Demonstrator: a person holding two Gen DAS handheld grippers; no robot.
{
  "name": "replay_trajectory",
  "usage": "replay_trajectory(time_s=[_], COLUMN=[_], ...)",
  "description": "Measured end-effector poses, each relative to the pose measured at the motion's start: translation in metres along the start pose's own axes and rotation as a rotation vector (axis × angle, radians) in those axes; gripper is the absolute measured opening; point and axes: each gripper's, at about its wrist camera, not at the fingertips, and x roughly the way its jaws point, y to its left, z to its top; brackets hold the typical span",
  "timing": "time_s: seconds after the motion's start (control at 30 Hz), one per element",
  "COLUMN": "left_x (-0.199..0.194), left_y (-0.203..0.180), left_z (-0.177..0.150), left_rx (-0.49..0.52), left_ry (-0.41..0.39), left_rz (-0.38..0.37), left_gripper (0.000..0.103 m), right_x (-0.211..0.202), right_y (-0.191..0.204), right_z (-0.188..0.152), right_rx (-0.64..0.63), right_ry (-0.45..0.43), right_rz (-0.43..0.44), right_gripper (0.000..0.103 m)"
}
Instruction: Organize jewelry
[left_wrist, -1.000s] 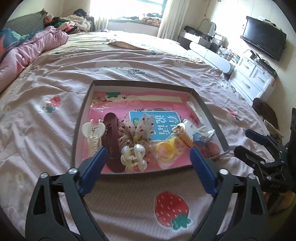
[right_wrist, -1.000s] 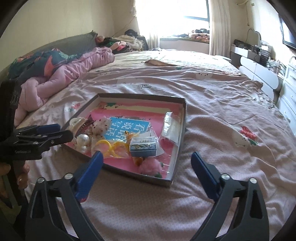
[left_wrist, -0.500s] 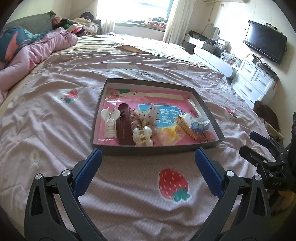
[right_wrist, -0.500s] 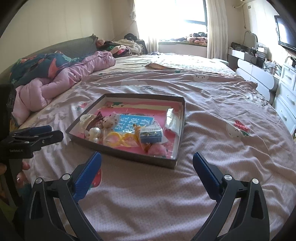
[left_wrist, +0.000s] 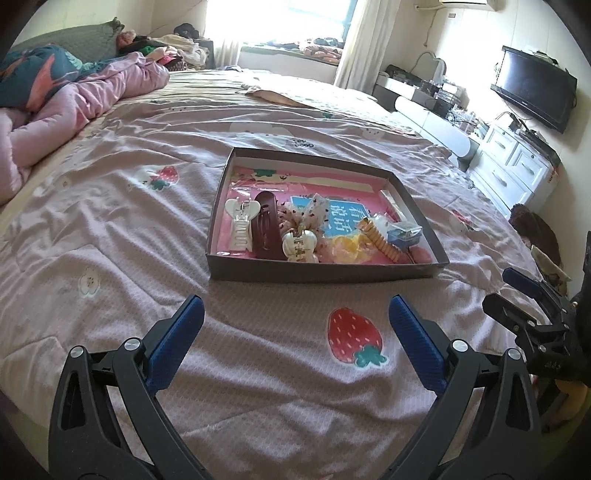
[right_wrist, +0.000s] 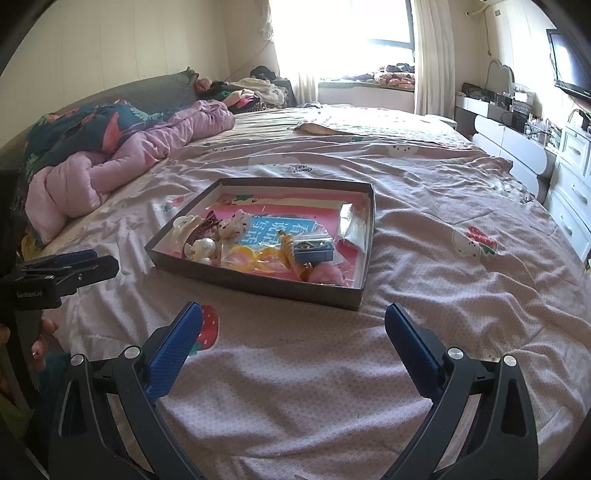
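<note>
Both of my tools hang over the bed, jaws spread wide, nothing between the blue pads. Left hand-held gripper sits short of the strawberry print, which lies just ahead and right of its centre. Right hand-held gripper is likewise released; in the left view its tip shows at the far right edge, partly cut off.

Ahead of both lies the shallow box, resting on the bedspread, well apart from the pads. Inside, from the left tool's side: white claw clip at left, dark red hair clip touching it, pearl clip against the near wall, yellow rings, spiral hair tie, small blue case. A pink fluffy piece in the near right corner is half hidden by the wall. The clear bag along the right wall holds something I can't make out.

Since a second ago I've pulled both tools back: the box then sat between the left pads, now it is clear ahead of them.

Beyond: pink quilt far left, dresser and TV far right, window blown out by glare.
</note>
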Motion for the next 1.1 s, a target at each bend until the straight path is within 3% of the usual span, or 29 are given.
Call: replay_trajectory(time_s=[1.1], left_x=[-0.0100], left_y=[-0.0030], left_z=[-0.0044], left_rx=[0.016], left_ry=[0.001], left_rz=[0.035], left_gripper=[0.092], right_x=[-0.0023], right_y=[0.0031], right_z=[-0.0017], right_rx=[0.004], right_ry=[0.012], right_rz=[0.010], right_gripper=[0.096])
